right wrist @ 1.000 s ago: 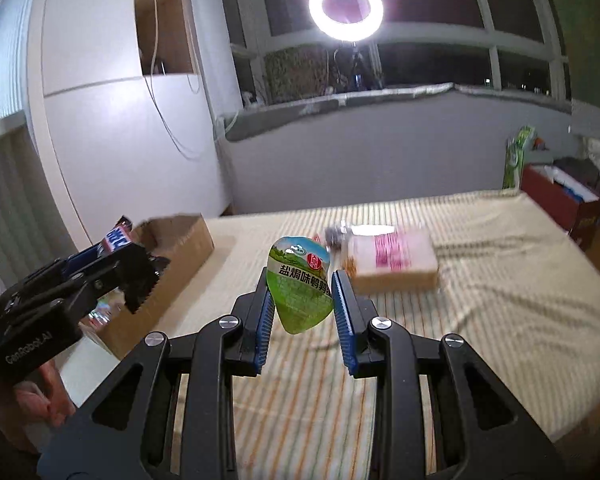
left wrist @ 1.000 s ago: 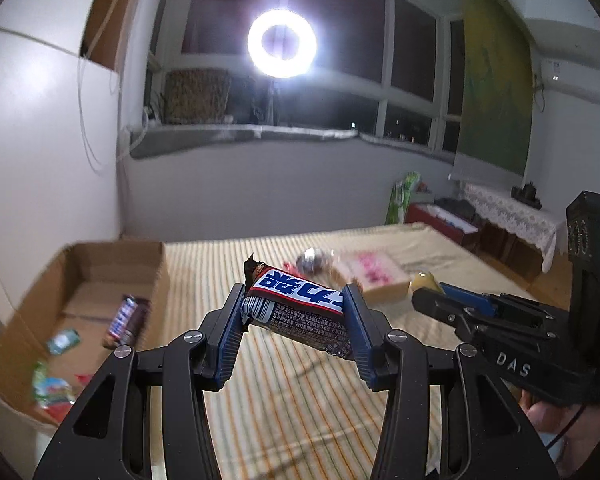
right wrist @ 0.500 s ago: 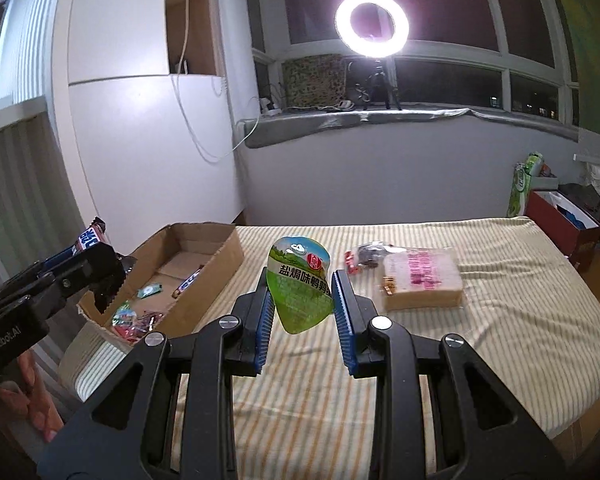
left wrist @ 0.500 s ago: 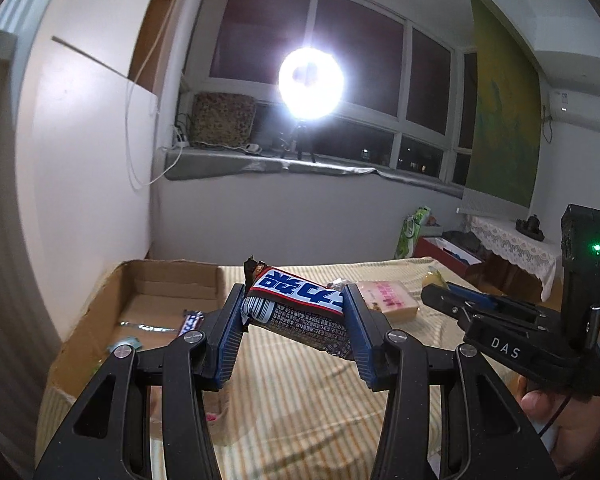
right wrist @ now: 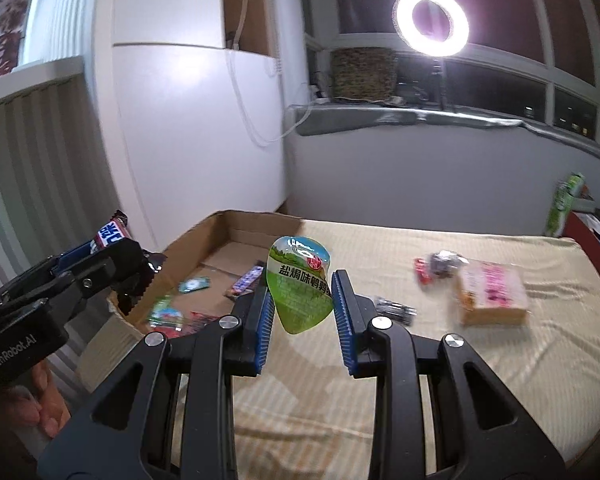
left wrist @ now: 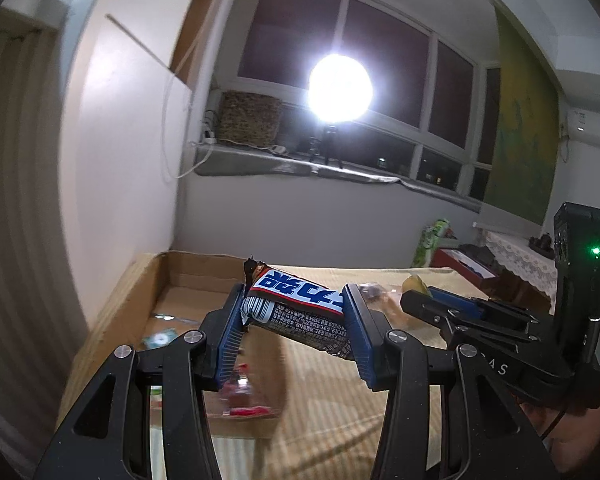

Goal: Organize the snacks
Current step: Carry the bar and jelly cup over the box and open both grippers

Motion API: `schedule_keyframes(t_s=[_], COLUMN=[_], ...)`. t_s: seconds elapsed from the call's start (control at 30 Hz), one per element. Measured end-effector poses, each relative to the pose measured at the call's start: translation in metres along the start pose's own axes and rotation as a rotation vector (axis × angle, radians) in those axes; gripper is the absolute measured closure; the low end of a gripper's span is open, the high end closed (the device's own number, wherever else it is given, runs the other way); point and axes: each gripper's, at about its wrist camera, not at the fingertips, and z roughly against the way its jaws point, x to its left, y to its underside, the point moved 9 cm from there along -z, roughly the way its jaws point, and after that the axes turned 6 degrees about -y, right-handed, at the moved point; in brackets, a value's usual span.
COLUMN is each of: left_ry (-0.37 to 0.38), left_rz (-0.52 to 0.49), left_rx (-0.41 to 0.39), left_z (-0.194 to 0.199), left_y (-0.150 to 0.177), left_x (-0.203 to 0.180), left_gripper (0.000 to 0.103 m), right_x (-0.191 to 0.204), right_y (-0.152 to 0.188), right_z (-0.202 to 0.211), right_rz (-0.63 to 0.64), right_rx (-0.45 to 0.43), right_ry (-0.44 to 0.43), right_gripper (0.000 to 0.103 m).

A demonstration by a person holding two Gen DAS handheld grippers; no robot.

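Two loads in air above striped bed (right wrist: 480,364). Cardboard box (right wrist: 204,240) at bed's left edge, small packets scattered inside. Pink-labelled pack (right wrist: 492,294) and dark wrappers lie on bed, well right of box. Left hand-held gripper (left wrist: 296,320) pinches chocolate bar (left wrist: 300,312), blue-white label, tilted, over box. Right hand-held gripper (right wrist: 302,312) clamps green pouch (right wrist: 300,284), rounded, glossy, beside box's right wall.

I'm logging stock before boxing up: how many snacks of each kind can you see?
Chocolate bar: 2, one in left tongs, one in cardboard box
Green pouch, in right tongs: 1
Flat packets in box: 3
Pink package: 1
Small wrappers on bed: 3
Total: 10
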Motion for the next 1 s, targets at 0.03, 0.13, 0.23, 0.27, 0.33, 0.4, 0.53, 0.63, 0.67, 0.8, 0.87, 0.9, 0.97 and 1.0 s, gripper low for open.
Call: schedule_keyframes(t_s=[0.03, 0.13, 0.23, 0.27, 0.33, 0.4, 0.53, 0.63, 0.67, 0.8, 0.87, 0.9, 0.97, 1.0], left_ry=[-0.01, -0.052, -0.092, -0.1, -0.126, -0.145, -0.173, -0.186, -0.189, -0.198, -0.201, -0.2, -0.201, -0.202], left_rz=[0.004, 0.017, 0.03, 0.031, 0.034, 0.036, 0.04, 0.042, 0.043, 0.05, 0.051, 0.053, 0.053, 0.052], left_rx=[0.0, 0.004, 0.011, 0.012, 0.017, 0.018, 0.023, 0.034, 0.037, 0.068, 0.086, 0.099, 0.117, 0.13], left_z=[0.0, 0.003, 0.004, 0.003, 0.003, 0.004, 0.002, -0.003, -0.005, -0.019, -0.026, -0.032, -0.04, -0.045], left_y=[0.0, 0.002, 0.003, 0.004, 0.005, 0.006, 0.005, 0.006, 0.007, 0.015, 0.02, 0.024, 0.029, 0.032], left_x=[0.005, 0.024, 0.039, 0.042, 0.05, 0.057, 0.066, 0.07, 0.072, 0.078, 0.081, 0.082, 0.084, 0.085], left_gripper=[0.057, 0.057, 0.057, 0.057, 0.057, 0.057, 0.057, 0.057, 0.057, 0.057, 0.057, 0.057, 0.057, 0.056], right_x=[0.008, 0.027, 0.045, 0.052, 0.058, 0.06, 0.057, 0.054, 0.053, 0.048, 0.046, 0.045, 0.046, 0.046], right_y=[-0.001, -0.002, -0.002, -0.003, -0.003, -0.003, -0.001, 0.0, 0.0, -0.001, -0.001, -0.001, 0.0, 0.0], right_z=[-0.006, -0.019, -0.032, -0.036, -0.042, -0.047, -0.057, -0.064, -0.067, -0.084, -0.095, -0.1, -0.114, -0.12], right_rz=[0.008, 0.027, 0.04, 0.044, 0.048, 0.045, 0.04, 0.037, 0.035, 0.026, 0.02, 0.019, 0.016, 0.016], right_rx=[0.005, 0.014, 0.02, 0.022, 0.023, 0.026, 0.036, 0.043, 0.045, 0.058, 0.066, 0.07, 0.082, 0.09], right_ry=[-0.018, -0.063, -0.109, -0.127, -0.146, -0.158, -0.169, -0.17, -0.169, -0.17, -0.177, -0.181, -0.195, -0.203], right_gripper=[0.074, 0.074, 0.074, 0.074, 0.074, 0.074, 0.074, 0.074, 0.074, 0.074, 0.074, 0.074, 0.074, 0.073])
